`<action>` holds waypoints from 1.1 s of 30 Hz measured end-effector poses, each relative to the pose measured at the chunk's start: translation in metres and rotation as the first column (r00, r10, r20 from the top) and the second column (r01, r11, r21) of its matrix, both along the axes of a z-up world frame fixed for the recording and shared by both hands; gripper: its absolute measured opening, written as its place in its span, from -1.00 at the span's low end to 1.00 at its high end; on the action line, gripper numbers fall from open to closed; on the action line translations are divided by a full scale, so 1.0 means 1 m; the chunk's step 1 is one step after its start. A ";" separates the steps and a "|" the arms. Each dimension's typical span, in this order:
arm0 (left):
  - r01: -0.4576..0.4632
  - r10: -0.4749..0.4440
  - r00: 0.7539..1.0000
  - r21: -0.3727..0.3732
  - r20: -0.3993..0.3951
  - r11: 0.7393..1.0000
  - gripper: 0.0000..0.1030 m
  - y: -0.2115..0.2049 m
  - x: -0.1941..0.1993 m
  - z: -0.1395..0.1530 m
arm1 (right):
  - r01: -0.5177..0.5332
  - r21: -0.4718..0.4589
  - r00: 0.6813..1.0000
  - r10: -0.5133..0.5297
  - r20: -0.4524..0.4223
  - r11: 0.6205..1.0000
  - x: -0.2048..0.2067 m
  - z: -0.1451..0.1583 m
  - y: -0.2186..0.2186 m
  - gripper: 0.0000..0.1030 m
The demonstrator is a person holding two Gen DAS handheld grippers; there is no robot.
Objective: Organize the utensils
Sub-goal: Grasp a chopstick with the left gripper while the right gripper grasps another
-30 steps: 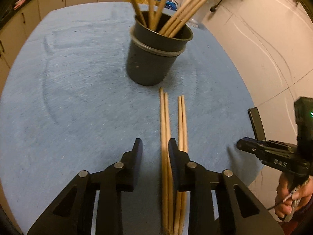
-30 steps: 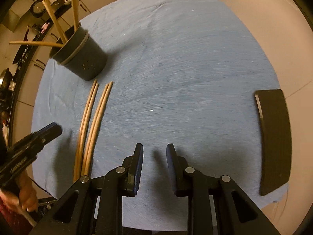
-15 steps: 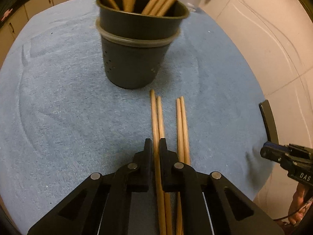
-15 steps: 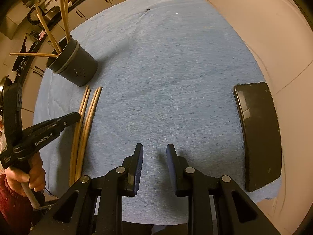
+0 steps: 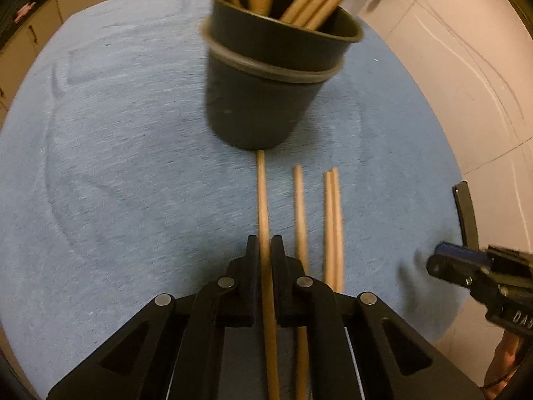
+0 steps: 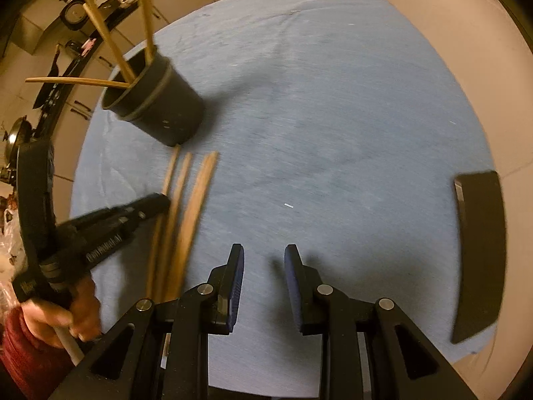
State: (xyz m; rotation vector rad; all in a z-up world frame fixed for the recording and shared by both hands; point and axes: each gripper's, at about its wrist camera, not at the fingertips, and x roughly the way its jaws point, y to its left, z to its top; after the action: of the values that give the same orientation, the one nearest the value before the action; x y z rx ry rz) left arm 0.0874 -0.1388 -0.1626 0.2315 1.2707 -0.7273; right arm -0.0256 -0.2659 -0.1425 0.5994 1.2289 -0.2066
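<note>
Beside chopsticks [image 6: 195, 213], probably phone [image 6: 479, 253].

A black two-finger left gripper [image 5: 263, 250] is clamped on one long wooden chopstick [image 5: 262, 196] pointing to twelve o'clock at a black round plastic utensil cup [image 5: 266, 100]; three loose wooden chopsticks [image 5: 328, 220] lie at two o'clock on blue cloth [image 5: 116, 150].

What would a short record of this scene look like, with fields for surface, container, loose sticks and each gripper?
surface: round table under a blue cloth
container: dark grey plastic cup holding wooden sticks
loose sticks: three wooden chopsticks lying on the cloth in front of the cup
left gripper: shut on a fourth wooden chopstick, whose far tip reaches the cup's base
right gripper: jaws apart, nothing between them
other: flat black phone-like slab at the table edge
</note>
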 end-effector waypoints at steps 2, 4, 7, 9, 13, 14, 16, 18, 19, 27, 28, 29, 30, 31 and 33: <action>-0.011 0.011 1.000 0.006 0.000 1.000 -0.87 0.011 -0.003 0.001 | 0.001 0.022 1.000 -0.001 -0.014 1.000 0.011 -0.005 0.004 -0.48; -0.035 0.035 0.999 0.004 -0.002 0.999 -0.87 0.024 -0.001 0.001 | 0.004 0.054 1.000 -0.003 -0.019 0.999 0.023 -0.010 0.007 -0.48; -0.077 0.077 0.997 -0.003 -0.012 0.997 -0.87 0.042 0.004 0.001 | 0.029 0.084 0.999 -0.026 -0.042 0.996 0.038 -0.019 0.009 -0.48; -0.088 0.088 0.996 -0.006 -0.013 0.996 -0.87 0.047 0.006 0.001 | 0.049 0.109 0.998 -0.044 -0.049 0.993 0.046 -0.024 0.009 -0.48; -0.089 0.089 0.996 -0.010 -0.011 0.996 -0.87 0.055 0.008 0.001 | 0.070 0.135 0.995 -0.060 -0.077 0.988 0.060 -0.032 0.012 -0.49; -0.089 0.089 0.996 -0.013 -0.012 0.996 -0.87 0.057 0.009 0.001 | 0.073 0.134 0.995 -0.061 -0.085 0.988 0.062 -0.034 0.013 -0.50; -0.086 0.085 0.996 -0.018 -0.013 0.996 -0.87 0.062 0.010 0.000 | 0.077 0.133 0.993 -0.065 -0.095 0.988 0.067 -0.037 0.015 -0.50; -0.081 0.080 0.997 -0.022 -0.014 0.997 -0.87 0.067 0.008 -0.005 | 0.080 0.102 0.992 -0.069 -0.107 0.992 0.070 -0.036 0.017 -0.57; -0.078 0.078 0.997 -0.023 -0.014 0.997 -0.86 0.067 0.008 -0.005 | 0.083 0.098 0.991 -0.072 -0.112 0.992 0.071 -0.036 0.018 -0.58; -0.051 0.051 0.999 -0.015 0.005 0.999 -0.85 0.066 0.013 0.000 | 0.054 -0.011 0.982 -0.055 -0.182 0.998 0.091 -0.035 0.032 -0.69; -0.048 0.048 0.999 -0.018 0.009 0.999 -0.86 0.064 0.014 0.001 | 0.030 -0.040 0.980 -0.037 -0.194 0.999 0.096 -0.035 0.037 -0.69; -0.050 0.050 0.999 -0.020 0.013 0.999 -0.87 0.062 0.016 0.006 | -0.001 -0.069 0.980 -0.013 -0.198 0.998 0.101 -0.034 0.042 -0.69; -0.056 0.056 0.998 -0.022 0.017 0.998 -0.87 0.063 0.016 0.007 | -0.018 -0.091 0.981 0.000 -0.194 0.996 0.103 -0.033 0.044 -0.80; -0.058 0.058 0.998 -0.024 0.023 0.998 -0.87 0.063 0.015 0.007 | -0.025 -0.099 0.982 0.006 -0.189 0.995 0.105 -0.033 0.046 -0.80; -0.061 0.064 0.997 -0.059 0.046 0.996 -0.88 0.068 0.010 0.014 | -0.006 -0.047 0.987 -0.001 -0.160 0.999 0.100 -0.033 0.044 -0.87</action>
State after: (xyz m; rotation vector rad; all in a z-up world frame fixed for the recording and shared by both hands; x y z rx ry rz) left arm 0.0973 -0.0709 -0.1484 0.1605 1.2043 -0.6998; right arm 0.0740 -0.2220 -0.1750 0.5478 1.3759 -0.2857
